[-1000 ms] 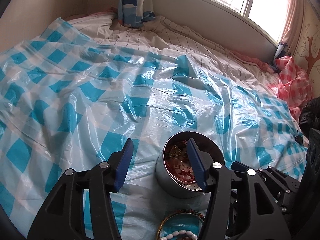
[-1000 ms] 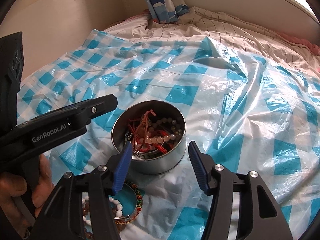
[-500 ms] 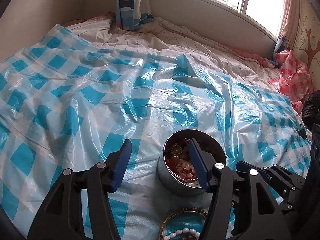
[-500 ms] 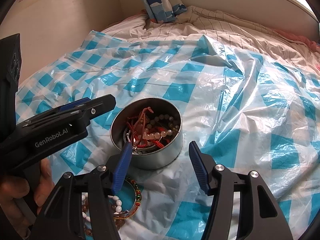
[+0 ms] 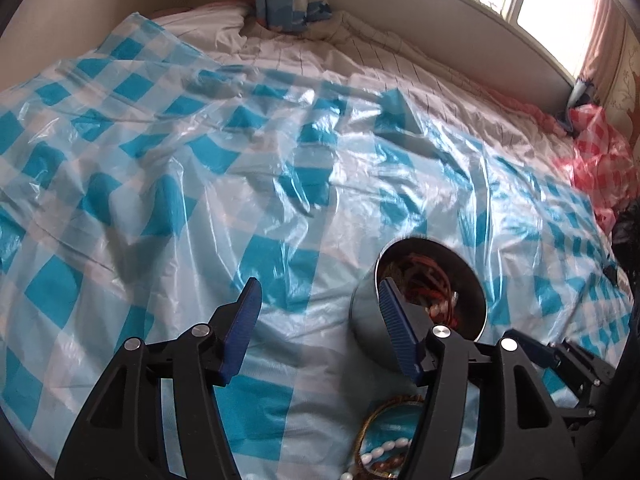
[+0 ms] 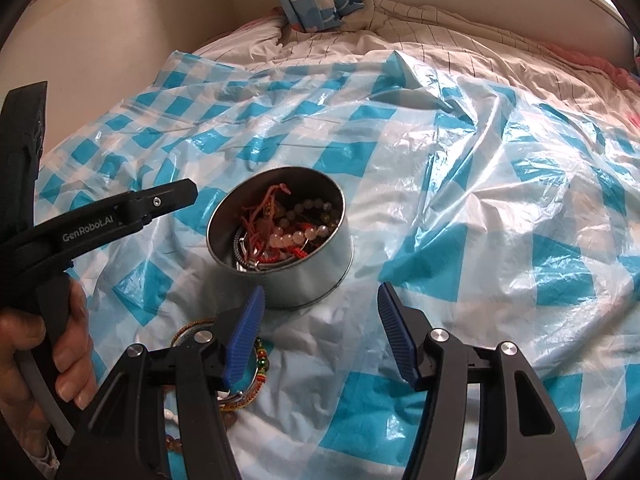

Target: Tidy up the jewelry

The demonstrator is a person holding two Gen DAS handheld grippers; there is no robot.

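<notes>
Both tools, left (image 5: pixel 320 320) and right (image 6: pixel 320 324), spread apart and empty. Loose bracelets (image 6: pixel 248 380) on the bed's plastic sheet (image 6: pixel 480 200), just beside the metal tin (image 6: pixel 280 240). Likely light, limp, slippery: best pinched across 1 bangle's rim.

Two wrist fisheye views, both low over the bed and facing its headboard end.

Left wrist view looks along its fingers with the round metal tin (image 5: pixel 430 288) close at lower right. Right wrist view sits nearer the tin (image 6: pixel 280 240), looking down into it from the right. Both share the tin, the blue-checked plastic sheet (image 5: pixel 168 168) and the bracelets (image 6: pixel 252 368).
</notes>
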